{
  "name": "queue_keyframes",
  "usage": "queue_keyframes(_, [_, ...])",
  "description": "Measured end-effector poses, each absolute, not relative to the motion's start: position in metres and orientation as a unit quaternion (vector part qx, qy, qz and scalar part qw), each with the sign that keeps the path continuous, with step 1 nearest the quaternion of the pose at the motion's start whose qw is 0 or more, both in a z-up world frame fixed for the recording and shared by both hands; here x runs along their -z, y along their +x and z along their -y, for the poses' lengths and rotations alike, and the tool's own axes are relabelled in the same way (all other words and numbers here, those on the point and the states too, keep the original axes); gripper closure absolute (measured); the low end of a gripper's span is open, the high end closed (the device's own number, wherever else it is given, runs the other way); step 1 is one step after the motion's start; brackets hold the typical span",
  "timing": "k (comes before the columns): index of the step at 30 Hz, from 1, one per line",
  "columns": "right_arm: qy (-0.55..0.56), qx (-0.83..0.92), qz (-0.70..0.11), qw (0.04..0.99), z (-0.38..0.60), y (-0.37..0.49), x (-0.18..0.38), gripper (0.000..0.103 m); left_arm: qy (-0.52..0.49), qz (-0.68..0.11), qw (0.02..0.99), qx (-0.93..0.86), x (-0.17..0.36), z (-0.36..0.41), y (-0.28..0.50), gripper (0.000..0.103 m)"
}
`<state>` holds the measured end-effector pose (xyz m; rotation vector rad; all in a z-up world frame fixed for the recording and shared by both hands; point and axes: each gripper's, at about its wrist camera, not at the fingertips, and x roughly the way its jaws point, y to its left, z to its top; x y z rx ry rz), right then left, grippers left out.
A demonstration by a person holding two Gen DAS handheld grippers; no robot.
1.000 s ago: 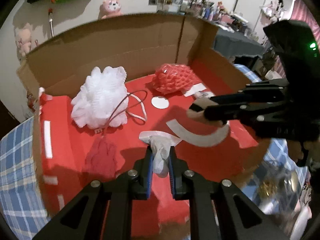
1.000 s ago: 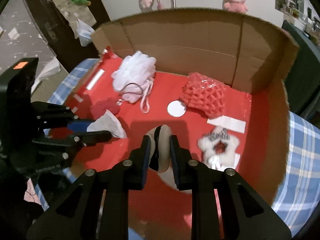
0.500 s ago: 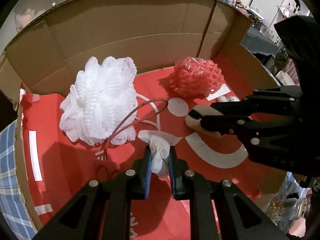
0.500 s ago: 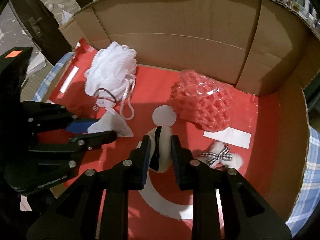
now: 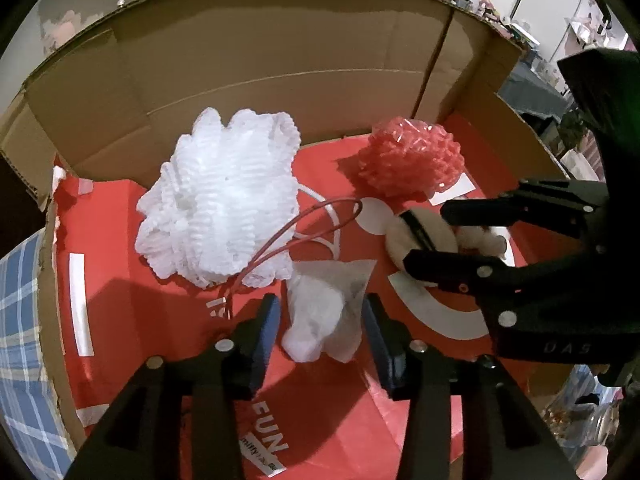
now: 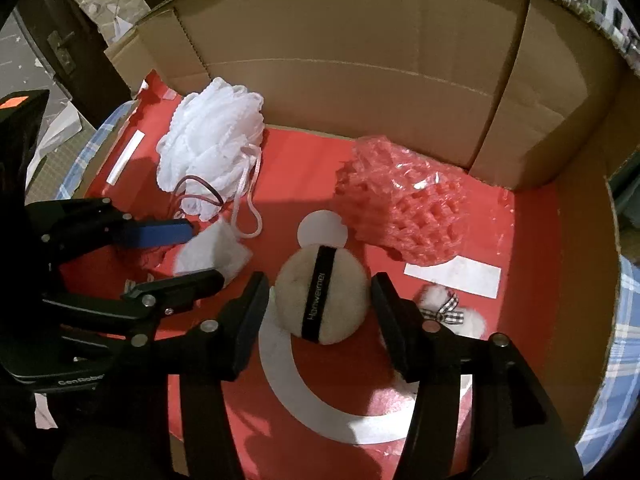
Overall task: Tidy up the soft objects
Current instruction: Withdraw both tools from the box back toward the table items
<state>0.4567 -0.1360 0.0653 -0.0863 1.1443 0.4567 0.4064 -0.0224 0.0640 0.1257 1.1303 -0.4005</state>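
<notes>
Inside an open cardboard box (image 5: 248, 60) lined with a red printed sheet (image 6: 320, 168), two hand-held grippers work side by side above a scatter of soft items. The left gripper (image 5: 320, 316) has its jaws opening, spread on either side of a small white pouch (image 5: 326, 312) that lies on the red sheet between the blue pads without being pressed. The right gripper (image 6: 320, 300) likewise has its jaws opening around a round cream powder puff (image 6: 322, 296) with a black strap across it; the puff lies flat on the sheet, apart from both fingers.

Toward the back wall of the box sit a white mesh bath pouf (image 5: 220, 196) with a looped cord, at the left, and a pinkish-red netted foam bundle (image 5: 410, 158), at the right. A dark red thin loop (image 5: 304, 228) trails from the pouf toward the pouch. Just right of the powder puff, in the right wrist view, lies a small white fluffy piece with a checked bow (image 6: 446, 308). Blue plaid fabric (image 5: 20, 320) shows outside the box edges.
</notes>
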Motion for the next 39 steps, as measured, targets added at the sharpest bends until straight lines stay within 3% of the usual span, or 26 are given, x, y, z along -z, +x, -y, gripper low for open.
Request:
queue_keyframes(3, [-0.039, -0.211, -0.534, 0.818, 0.135, 0.454, -0.07, 0.051, 0.061, -0.528, 0.826, 0.186, -0.067, 0.017, 0.403, 0.044])
queue_keyframes(8, [-0.031, -0.205, -0.522, 0.827, 0.143, 0.439, -0.092, 0.05, 0.057, -0.517, 0.835, 0.181, -0.082, 0.008, 0.389, 0.038])
queue_keyframes(21, [-0.002, -0.2, -0.443, 0.874, 0.179, 0.356, -0.179, 0.027, 0.027, -0.418, 0.894, 0.16, -0.17, -0.022, 0.298, 0.004])
queue_keyframes(26, [-0.009, -0.191, -0.393, 0.899, 0.18, 0.303, -0.214, 0.023, 0.008, -0.358, 0.92, 0.157, -0.203, -0.02, 0.249, 0.0])
queue_keyframes(30, [-0.008, -0.184, -0.353, 0.918, 0.183, 0.257, -0.233, 0.014, -0.005, -0.321, 0.935, 0.15, -0.218, -0.019, 0.213, 0.0])
queue_keyframes(39, [-0.033, -0.147, -0.253, 0.956, 0.187, 0.144, -0.243, 0.012, -0.022, -0.245, 0.958, 0.147, -0.224, -0.023, 0.12, 0.0])
